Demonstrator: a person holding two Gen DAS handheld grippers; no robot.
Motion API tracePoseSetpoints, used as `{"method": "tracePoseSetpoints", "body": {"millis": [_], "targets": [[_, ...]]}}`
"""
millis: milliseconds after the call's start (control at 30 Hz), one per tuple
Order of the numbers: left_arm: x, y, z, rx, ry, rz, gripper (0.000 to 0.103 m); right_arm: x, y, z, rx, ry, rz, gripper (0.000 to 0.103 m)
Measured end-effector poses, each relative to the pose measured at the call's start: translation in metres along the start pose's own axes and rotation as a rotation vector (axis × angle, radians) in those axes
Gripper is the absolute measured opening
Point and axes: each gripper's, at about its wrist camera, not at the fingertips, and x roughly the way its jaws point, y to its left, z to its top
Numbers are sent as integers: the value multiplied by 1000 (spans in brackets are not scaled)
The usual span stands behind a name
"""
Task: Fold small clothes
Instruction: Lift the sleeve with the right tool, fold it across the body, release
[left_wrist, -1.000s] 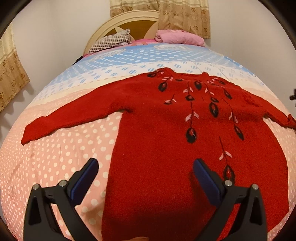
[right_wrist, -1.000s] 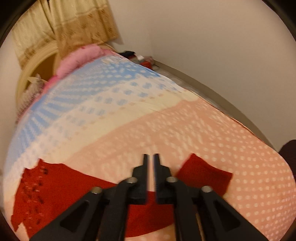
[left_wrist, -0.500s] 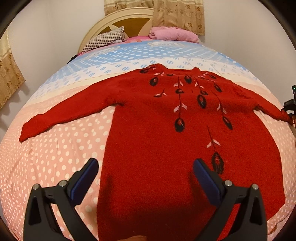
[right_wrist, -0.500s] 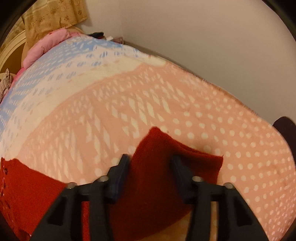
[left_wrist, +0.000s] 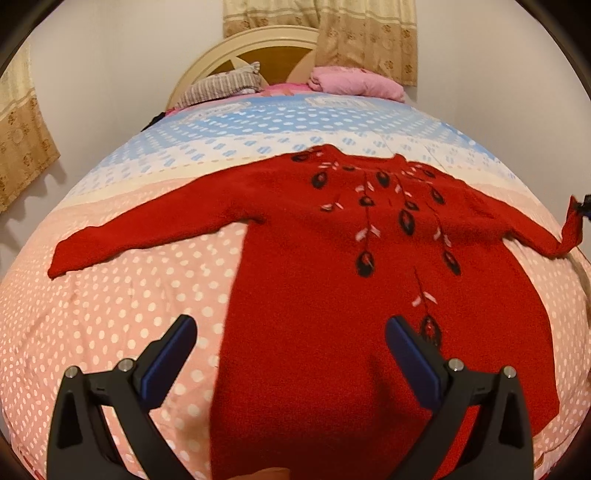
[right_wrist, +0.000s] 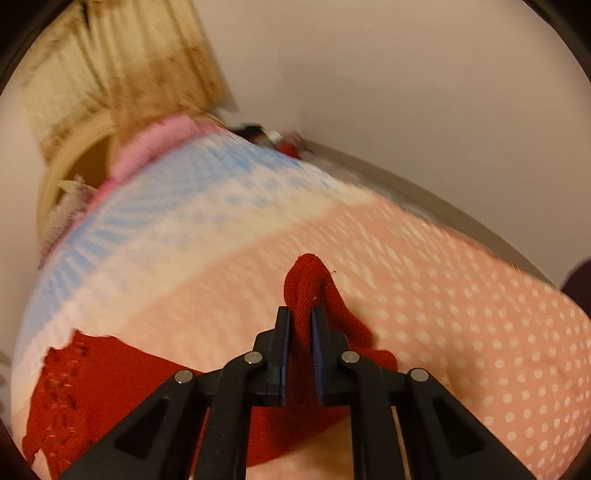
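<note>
- A red sweater (left_wrist: 332, 295) lies flat on the bed (left_wrist: 110, 314), front side up, with black and pink leaf shapes sewn on it
- The neck of the sweater points to the far end of the bed, and its bottom edge is at the near end
- Its left sleeve (left_wrist: 147, 229) is stretched out flat to the left on the pink spotty cover
- The left gripper (left_wrist: 290, 354) hangs over the near part of the sweater, with its blue fingers (left_wrist: 173, 350) spread wide apart and nothing between them
- One finger sits over the pink cover and the other one over the red cloth
- The right gripper (right_wrist: 299, 332) has its fingers (right_wrist: 282, 339) squeezed tight on the end of the right sleeve (right_wrist: 306, 284)
- The sleeve end sticks up past the fingertips in a small red bump, lifted off the bed
- In the left view this sleeve end (left_wrist: 570, 229) stands up at the far right edge
- A pink pillow (left_wrist: 354, 83) and a stripy pillow (left_wrist: 221, 85) lie at the far end by the headboard (left_wrist: 258, 44)
- Yellow curtains (left_wrist: 362, 33) hang behind the headboard
</note>
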Motion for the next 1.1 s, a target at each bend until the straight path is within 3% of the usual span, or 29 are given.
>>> {"method": "tracePoseSetpoints", "body": {"millis": [167,400,633,1100], "targets": [[-3,12,2,-23,-11,11,103,-33,55,17,-95,-93,81,11],[-5,31,4,-64,-20,25,103,-64,141,20,-220,-141,215,11],[-4,38,3,-76,-25,27,103,-91,220,8,-355,-183,337,11],[-1,47,-1,-101,-14,15,103,-113,332,-28,-571,-186,498,11]]}}
